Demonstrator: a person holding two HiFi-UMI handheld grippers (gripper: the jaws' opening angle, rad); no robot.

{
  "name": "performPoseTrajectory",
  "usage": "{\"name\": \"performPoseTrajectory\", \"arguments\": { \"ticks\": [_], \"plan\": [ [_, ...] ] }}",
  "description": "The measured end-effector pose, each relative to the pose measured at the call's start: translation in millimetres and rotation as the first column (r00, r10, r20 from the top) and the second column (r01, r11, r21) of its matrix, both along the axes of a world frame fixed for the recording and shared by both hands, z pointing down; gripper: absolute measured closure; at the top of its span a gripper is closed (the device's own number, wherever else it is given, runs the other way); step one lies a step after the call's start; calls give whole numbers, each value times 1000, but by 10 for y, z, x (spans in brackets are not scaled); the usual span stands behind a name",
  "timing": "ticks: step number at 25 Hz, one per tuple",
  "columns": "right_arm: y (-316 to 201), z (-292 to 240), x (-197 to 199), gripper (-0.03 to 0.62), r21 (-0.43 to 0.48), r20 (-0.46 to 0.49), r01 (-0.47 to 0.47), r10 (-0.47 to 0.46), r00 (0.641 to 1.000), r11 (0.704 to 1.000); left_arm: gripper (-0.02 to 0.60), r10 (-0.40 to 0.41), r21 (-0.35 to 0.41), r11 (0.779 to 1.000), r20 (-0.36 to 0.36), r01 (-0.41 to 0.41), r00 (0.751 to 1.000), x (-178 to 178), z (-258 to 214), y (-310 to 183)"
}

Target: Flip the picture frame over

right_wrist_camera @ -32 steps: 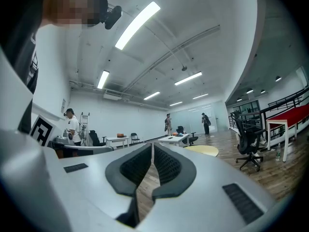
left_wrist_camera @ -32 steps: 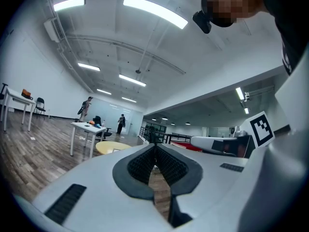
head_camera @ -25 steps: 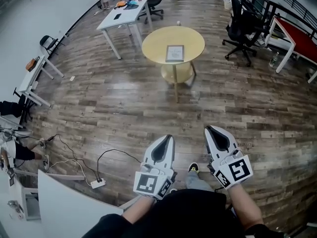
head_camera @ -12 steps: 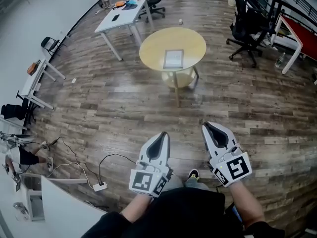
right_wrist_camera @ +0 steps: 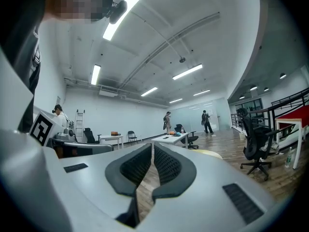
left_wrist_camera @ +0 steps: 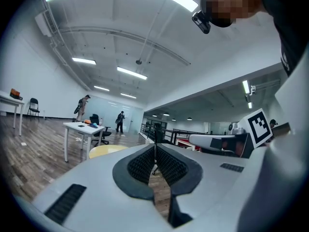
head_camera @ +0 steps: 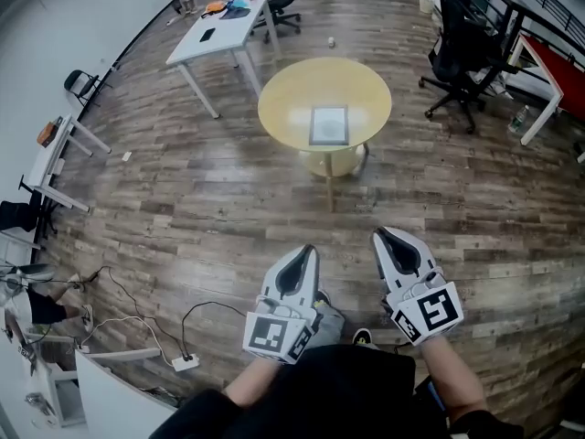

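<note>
on the round yellow table (head_camera: 283, 94) across the room, near its middle, the picture frame (head_camera: 329, 125) is seen lying flat, a pale face with a dark border turned up; which side that is cannot be told at this range. a wide stretch of wooden floor (head_camera: 210, 199) is left between the table and the person. the left tongs (head_camera: 300, 256) and the right tongs (head_camera: 386, 238) are held side by side low in the head view, level, pointed toward the table and well apart from the frame. both are clenched on nothing: in each gripper view the ribbed pads are seen pressed together, with only the room beyond them. the step in hand is judged to be the approach, the flip itself not yet begun. for the next move, the gap to the table would have to be closed, the tongs released, and a thin edge of the flat-lying frame caught so that it can be lifted and turned.
</note>
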State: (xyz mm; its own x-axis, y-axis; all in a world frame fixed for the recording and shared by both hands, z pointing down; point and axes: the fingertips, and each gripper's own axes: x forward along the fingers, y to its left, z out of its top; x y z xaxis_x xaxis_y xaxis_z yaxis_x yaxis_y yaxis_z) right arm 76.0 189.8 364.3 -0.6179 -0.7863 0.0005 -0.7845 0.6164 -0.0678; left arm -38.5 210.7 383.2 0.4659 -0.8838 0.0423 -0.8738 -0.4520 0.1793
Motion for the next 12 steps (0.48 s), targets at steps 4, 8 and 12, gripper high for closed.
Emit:
{"name": "performPoseTrajectory", "arguments": {
  "ticks": [4, 8, 12],
  "plan": [
    [-466, -67, -386, 565, 8, -8, -3, 3, 1000, 1000, 549, 24, -1, 1000, -18, -24, 1000, -311, -27, -444],
    [-794, -112, -664, 565, 18, -20, -10, 10, 1000, 1000, 549, 32, 0, 999, -29, -32, 999, -582, -13, -774],
    [-1048, -121, -716, 565, 22, -32, -27, 28, 999, 999, 549, 40, -8, 999, -38, -41, 998, -680, 27, -1010]
  ]
}}
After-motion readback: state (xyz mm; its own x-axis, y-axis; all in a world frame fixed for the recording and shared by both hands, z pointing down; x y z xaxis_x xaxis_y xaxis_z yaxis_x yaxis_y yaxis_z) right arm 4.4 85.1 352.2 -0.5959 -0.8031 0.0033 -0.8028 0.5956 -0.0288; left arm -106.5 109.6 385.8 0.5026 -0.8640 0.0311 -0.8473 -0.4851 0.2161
